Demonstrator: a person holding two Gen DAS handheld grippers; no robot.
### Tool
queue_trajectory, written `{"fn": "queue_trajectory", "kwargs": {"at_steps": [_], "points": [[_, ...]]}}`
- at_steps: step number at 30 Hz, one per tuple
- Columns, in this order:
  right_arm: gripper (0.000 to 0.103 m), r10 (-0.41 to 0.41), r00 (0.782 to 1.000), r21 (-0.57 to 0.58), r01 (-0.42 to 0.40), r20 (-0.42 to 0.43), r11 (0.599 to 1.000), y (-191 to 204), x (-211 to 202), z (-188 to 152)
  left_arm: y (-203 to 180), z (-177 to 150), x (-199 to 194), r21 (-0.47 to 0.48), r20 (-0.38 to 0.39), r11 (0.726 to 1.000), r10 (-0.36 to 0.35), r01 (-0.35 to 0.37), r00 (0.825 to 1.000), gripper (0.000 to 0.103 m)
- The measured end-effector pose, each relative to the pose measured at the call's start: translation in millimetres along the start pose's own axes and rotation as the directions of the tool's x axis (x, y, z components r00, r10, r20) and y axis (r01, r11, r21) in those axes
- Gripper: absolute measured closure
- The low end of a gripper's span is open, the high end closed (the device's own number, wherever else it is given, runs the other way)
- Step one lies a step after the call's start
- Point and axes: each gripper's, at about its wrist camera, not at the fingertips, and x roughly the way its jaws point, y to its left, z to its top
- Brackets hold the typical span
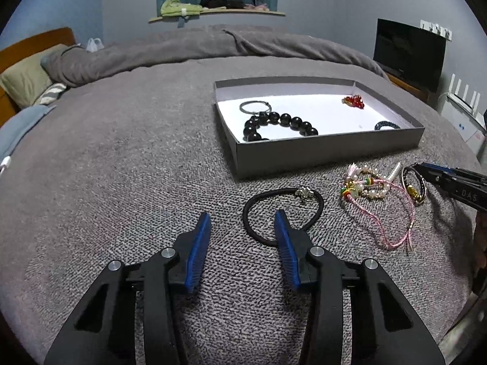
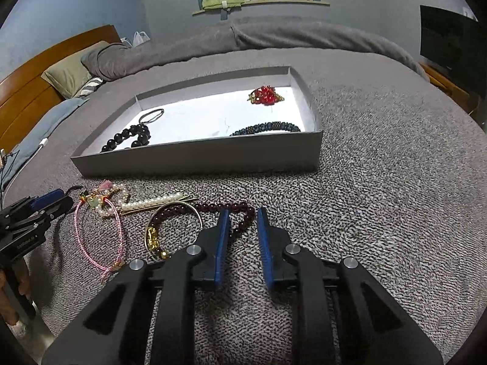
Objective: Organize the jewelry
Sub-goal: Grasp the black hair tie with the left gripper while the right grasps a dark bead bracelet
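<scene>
A black hair tie [image 1: 283,210] with a small metal charm lies on the grey bedspread. My left gripper [image 1: 242,220] stands open over its left edge, and its right finger covers part of the loop. A dark red bead bracelet [image 2: 240,210] lies with its right bend between the blue pads of my right gripper [image 2: 243,213]. These jaws are narrow but a thin gap shows beside the beads. The grey box [image 1: 328,152] [image 2: 197,161] holds a black bead bracelet [image 1: 283,120], a red bead piece [image 2: 264,95], a dark blue bracelet [image 2: 268,127] and a thin ring [image 1: 255,106].
Loose on the bedspread lie a pink cord with pearls [image 2: 103,203], a pearl hair clip [image 2: 152,202] and a bangle with gold charms [image 2: 158,237]. Pillows [image 1: 27,76] and a folded duvet [image 1: 213,45] are at the far side. A dark screen [image 1: 408,51] stands at the right.
</scene>
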Motion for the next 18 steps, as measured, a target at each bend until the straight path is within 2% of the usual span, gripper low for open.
{"fn": "queue_trajectory", "kwargs": {"at_steps": [6,8,9,13,18], "points": [[0.086,-0.01,1.0,-0.021,0.009,-0.026,1.0,3.2,6.7,1.9,0.8,2.9,7.8,-0.006,-0.021,1.0,-0.009,0.008,1.0,0.062],[0.091,-0.009,1.0,-0.023,0.008,-0.023,1.0,3.4,5.6,1.7,-0.1,3.6,7.8,-0.003,-0.022,1.0,-0.015,0.015,1.0,0.074],[0.096,-0.008,1.0,-0.023,0.008,-0.021,1.0,3.1,5.6,1.9,-1.4,3.8,7.9,0.002,-0.022,1.0,-0.021,0.021,1.0,0.076],[0.097,0.005,1.0,-0.014,-0.005,-0.007,1.0,0.6,1.1,2.4,-5.9,3.8,4.5,0.022,-0.009,0.999,-0.023,0.024,1.0,0.099],[0.097,0.017,0.999,-0.014,-0.016,0.052,1.0,0.1,-13.9,4.4,-2.7,4.9,-4.9,0.004,0.029,0.999,-0.043,0.043,0.999,0.099]]}}
